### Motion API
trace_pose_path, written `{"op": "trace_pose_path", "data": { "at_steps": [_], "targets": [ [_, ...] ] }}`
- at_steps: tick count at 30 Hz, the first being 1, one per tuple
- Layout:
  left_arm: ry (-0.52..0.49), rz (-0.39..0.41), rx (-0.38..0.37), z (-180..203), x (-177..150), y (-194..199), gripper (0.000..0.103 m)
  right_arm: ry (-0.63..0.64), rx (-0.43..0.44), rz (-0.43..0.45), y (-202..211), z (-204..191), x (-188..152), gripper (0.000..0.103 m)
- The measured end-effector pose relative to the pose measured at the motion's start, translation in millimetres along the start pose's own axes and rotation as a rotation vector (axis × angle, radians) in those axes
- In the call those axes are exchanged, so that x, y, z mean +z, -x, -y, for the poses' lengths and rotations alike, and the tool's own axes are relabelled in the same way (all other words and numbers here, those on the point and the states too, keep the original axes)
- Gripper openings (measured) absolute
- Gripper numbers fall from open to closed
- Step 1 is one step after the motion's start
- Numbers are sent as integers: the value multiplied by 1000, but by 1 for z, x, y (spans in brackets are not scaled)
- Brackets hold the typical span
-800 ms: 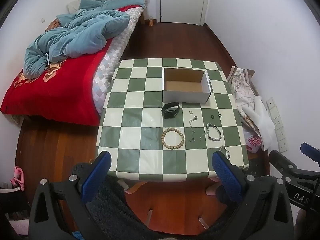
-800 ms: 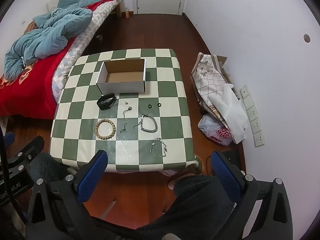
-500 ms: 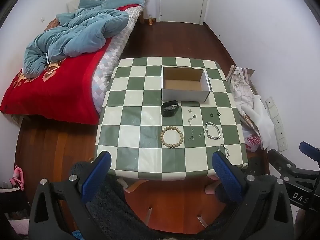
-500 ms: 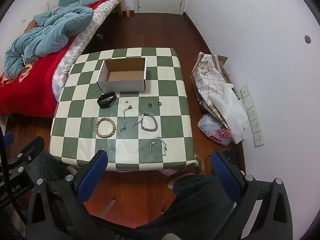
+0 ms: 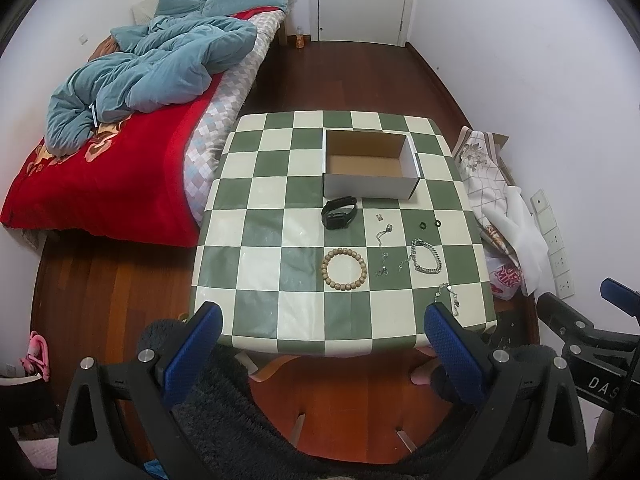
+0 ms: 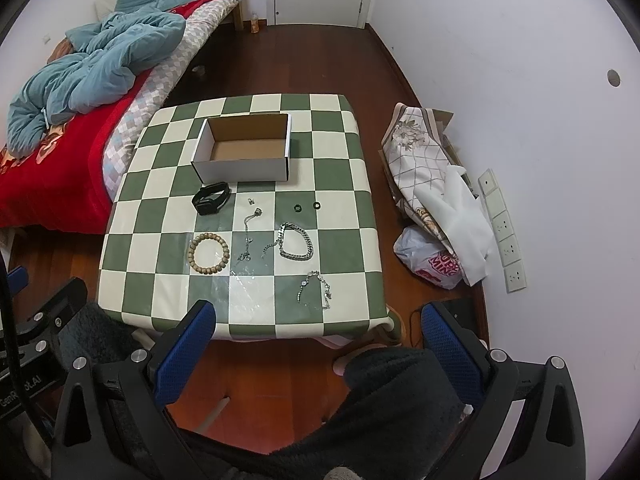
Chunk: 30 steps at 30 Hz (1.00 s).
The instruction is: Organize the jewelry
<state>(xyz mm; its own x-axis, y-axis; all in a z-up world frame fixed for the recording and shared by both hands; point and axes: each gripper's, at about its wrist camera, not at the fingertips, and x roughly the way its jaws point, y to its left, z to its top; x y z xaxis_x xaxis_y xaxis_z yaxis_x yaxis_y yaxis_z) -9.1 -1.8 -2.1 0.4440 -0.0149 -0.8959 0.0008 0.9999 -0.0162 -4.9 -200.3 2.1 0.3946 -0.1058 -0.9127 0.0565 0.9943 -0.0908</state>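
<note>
An open cardboard box sits empty toward the far side of a green-and-cream checkered counter. Just in front of the box lie a black watch band, a bead bracelet, a thin chain, a silver link bracelet, two small black rings and, nearest the front edge, a sparkly bracelet. Left of the box stands a bed with a blue quilt; right of it, bags against the wall. Both the left hand-held gripper and right hand-held gripper hang released, grasping nothing.
</note>
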Motion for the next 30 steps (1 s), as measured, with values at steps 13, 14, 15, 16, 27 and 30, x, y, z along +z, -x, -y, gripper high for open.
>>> {"op": "trace_pose_path", "data": {
  "at_steps": [13, 14, 15, 16, 27, 30],
  "targets": [
    [-6, -11, 0, -4, -5, -4, 103, 1, -1, -5, 0, -2, -2, 103],
    [-6, -10, 1, -3, -5, -4, 103, -1, -1, -5, 0, -1, -2, 103],
    [-6, -10, 2, -3, -4, -4, 103, -2, -1, -4, 0, -1, -1, 103],
    [-6, -10, 2, -3, -5, -4, 103, -3, -2, -3, 0, -2, -2, 103],
    [-7, -7, 2, -4, -4, -1, 103, -4, 0, -3, 1, 1, -3, 103],
    [-7, -4, 1, -3, -3, 0, 103, -2, -1, -3, 1, 1, -3, 103]
  ]
}}
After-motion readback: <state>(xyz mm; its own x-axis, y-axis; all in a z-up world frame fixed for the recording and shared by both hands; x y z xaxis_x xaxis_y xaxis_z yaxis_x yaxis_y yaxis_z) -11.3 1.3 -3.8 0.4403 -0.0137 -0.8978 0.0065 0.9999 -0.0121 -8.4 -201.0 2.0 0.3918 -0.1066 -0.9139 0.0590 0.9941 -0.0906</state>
